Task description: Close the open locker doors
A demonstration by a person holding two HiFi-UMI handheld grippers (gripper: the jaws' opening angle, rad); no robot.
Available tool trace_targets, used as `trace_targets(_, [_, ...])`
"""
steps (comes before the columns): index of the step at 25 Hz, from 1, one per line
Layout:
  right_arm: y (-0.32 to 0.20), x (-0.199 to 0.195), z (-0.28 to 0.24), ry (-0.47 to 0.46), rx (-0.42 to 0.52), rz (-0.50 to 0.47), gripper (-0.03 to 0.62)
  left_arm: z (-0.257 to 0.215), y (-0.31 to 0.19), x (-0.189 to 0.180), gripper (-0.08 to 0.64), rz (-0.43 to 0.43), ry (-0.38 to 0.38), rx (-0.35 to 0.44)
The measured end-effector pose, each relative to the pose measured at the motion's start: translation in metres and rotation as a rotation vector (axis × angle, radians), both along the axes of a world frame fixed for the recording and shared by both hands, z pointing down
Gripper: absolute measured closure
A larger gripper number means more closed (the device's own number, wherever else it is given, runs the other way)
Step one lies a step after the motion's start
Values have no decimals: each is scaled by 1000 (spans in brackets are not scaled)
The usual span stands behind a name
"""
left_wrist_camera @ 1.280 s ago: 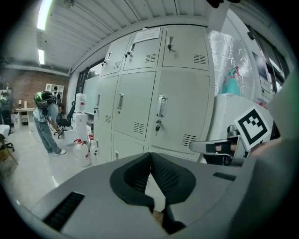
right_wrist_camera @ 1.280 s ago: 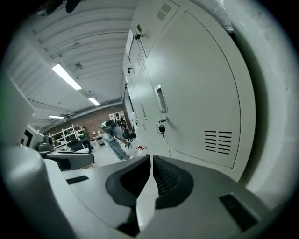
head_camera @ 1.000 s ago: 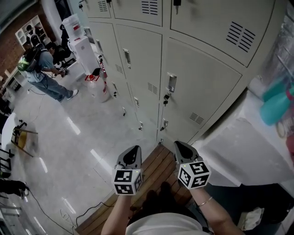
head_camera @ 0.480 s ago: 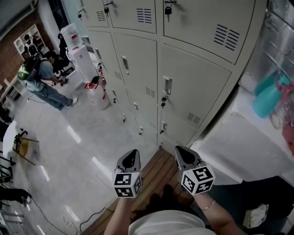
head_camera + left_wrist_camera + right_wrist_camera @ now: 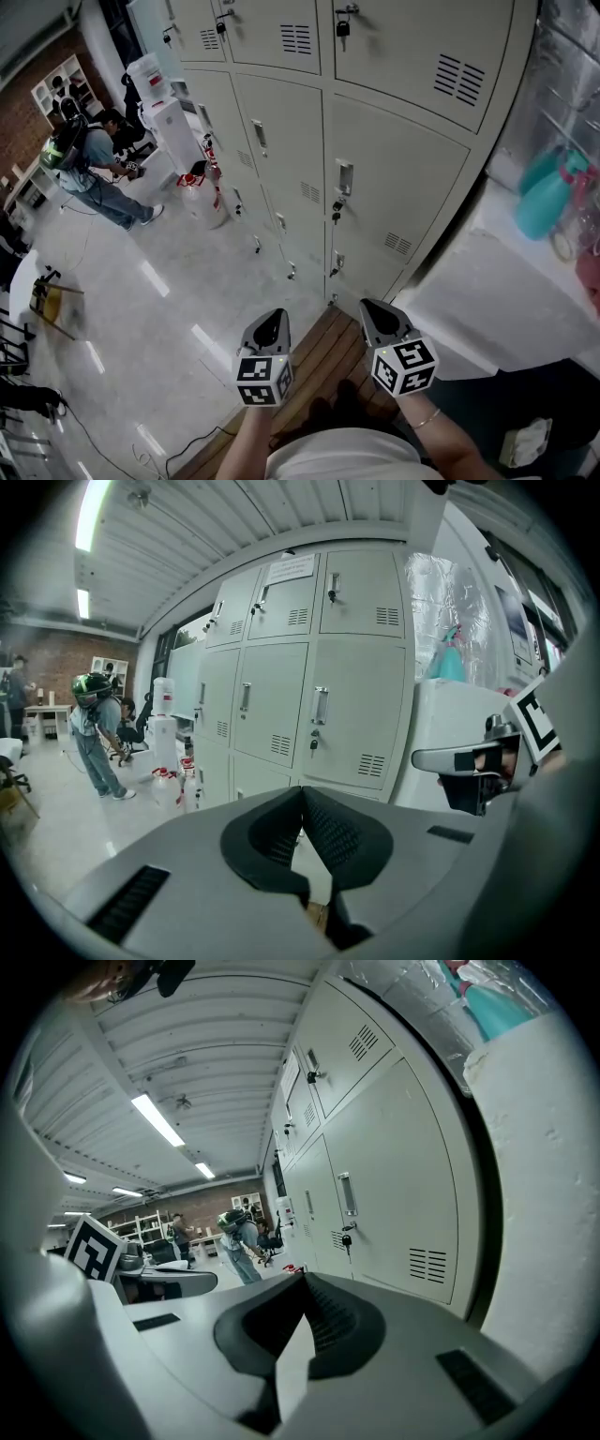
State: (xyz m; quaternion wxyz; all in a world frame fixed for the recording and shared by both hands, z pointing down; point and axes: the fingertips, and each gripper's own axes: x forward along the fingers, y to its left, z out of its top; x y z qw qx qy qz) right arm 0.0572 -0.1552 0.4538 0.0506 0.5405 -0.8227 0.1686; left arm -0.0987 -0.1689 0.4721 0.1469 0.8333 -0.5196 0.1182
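A bank of beige lockers (image 5: 375,178) fills the wall ahead, and every door in view lies flush and shut, with keys hanging in some locks (image 5: 337,208). My left gripper (image 5: 273,324) and right gripper (image 5: 375,315) hover side by side in front of the lowest row, well apart from the doors. Both are shut with nothing between the jaws. In the left gripper view the left gripper (image 5: 302,791) points at the lockers (image 5: 319,705), with the right gripper (image 5: 469,759) at its side. The right gripper (image 5: 304,1281) faces the end locker door (image 5: 394,1185).
A slatted wooden platform (image 5: 314,361) lies under me. A white-draped table (image 5: 487,300) with a teal bottle (image 5: 544,192) stands at the right. Far left are a person with a green backpack (image 5: 84,159), a water dispenser (image 5: 169,103), water jugs (image 5: 204,192) and a chair (image 5: 47,295).
The head view has tilted up slightly, showing more of the upper lockers. Both grippers stay shut and side by side, a little lower in the frame.
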Motion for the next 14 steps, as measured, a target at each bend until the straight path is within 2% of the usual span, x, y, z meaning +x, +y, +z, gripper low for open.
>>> trace_targets(14, [3,-5,12,8,-28,-16,589,-5,0,2,541,-1,8,12])
